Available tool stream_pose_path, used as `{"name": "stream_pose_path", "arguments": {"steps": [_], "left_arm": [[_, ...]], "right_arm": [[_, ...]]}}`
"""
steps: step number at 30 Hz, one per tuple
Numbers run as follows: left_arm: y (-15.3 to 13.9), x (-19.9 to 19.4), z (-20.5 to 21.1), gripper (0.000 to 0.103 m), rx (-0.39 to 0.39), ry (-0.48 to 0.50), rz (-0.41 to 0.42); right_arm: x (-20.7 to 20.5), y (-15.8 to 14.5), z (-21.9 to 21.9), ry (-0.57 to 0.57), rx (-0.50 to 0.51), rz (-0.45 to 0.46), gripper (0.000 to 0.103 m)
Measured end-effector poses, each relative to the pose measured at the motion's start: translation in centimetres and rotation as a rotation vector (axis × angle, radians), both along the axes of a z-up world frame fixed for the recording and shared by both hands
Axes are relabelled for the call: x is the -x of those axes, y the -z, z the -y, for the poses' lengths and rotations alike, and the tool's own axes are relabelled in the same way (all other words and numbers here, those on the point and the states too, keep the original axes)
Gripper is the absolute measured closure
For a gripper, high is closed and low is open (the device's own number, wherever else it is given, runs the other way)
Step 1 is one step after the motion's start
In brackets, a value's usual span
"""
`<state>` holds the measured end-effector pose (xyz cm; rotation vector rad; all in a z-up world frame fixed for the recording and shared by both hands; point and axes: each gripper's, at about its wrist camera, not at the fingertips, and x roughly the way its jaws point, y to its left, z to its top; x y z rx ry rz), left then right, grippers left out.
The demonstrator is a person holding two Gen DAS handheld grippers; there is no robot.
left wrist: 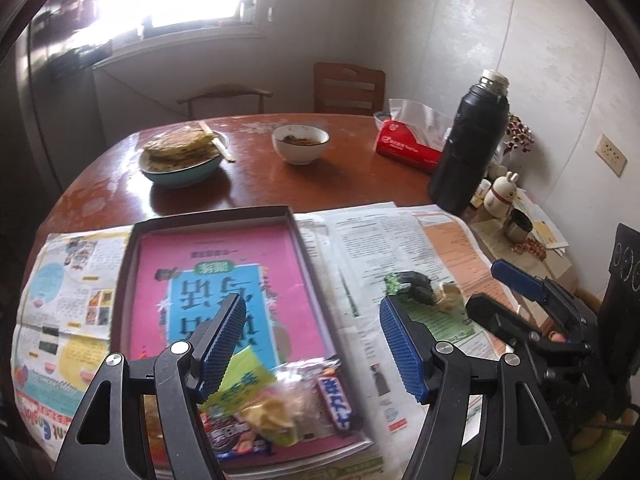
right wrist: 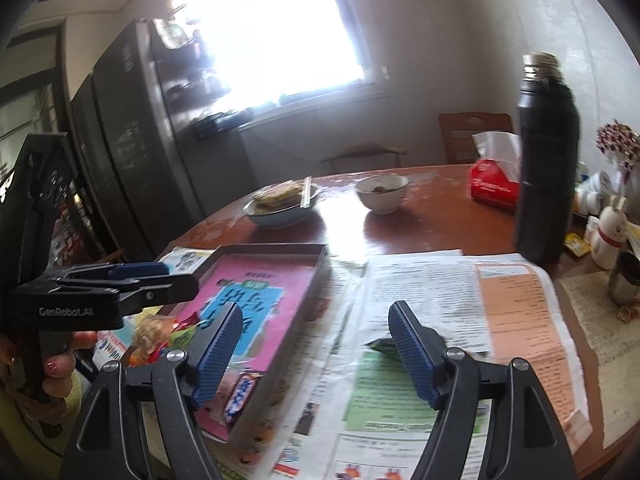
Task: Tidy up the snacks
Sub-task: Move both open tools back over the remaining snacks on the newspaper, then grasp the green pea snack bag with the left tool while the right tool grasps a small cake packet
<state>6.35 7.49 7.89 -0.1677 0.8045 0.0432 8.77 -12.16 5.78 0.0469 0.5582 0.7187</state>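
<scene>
The round wooden table [left wrist: 260,184] stretches ahead of my two grippers, with newspapers [left wrist: 400,240] spread across its near part under them. Beneath and ahead of my left gripper [left wrist: 312,340] lies the shallow box [left wrist: 216,216] with its pink lining; a pile of snack packets [left wrist: 280,404] sits in its near end, directly under my left fingers. My left jaws stand well apart, holding nothing. My right gripper [right wrist: 316,352] hangs over the box's edge and the newspapers, jaws also wide, gripping nothing. One dark-wrapped snack [left wrist: 420,286] lies on the paper, just beyond my right gripper's right finger.
</scene>
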Motion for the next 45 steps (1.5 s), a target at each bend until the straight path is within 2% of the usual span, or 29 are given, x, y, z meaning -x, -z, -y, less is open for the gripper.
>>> {"name": "stream_pose_path", "arguments": {"steps": [11,18,25,34,39,45], "left_arm": [[1.0,-3.3,3.0,0.032,0.014,0.072,-0.042],[1.8,-5.2,4.4,0.032,0.032,0.1,-0.075],[2.8,-7.9,6.3,0.032,0.044,0.131,-0.113],[6.4,-11.8,8.1,0.032,0.02,0.148,-0.221],[8.0,-13.2,8.6,0.032,0.018,0.146,-0.26],[9.3,-14.2,9.3,0.032,0.014,0.155,-0.287]], "right_arm": [[-2.7,0.3,5.0,0.132,-0.04,-0.025,0.026],[-4.0,1.2,6.8,0.19,-0.028,-0.049,0.025],[-5.2,2.6,7.3,0.227,0.026,-0.089,0.025],[-7.3,6.3,6.4,0.238,0.111,-0.199,0.025],[-8.2,8.1,6.2,0.242,0.126,-0.242,0.025],[-8.6,9.0,5.8,0.242,0.134,-0.252,0.027]]}}
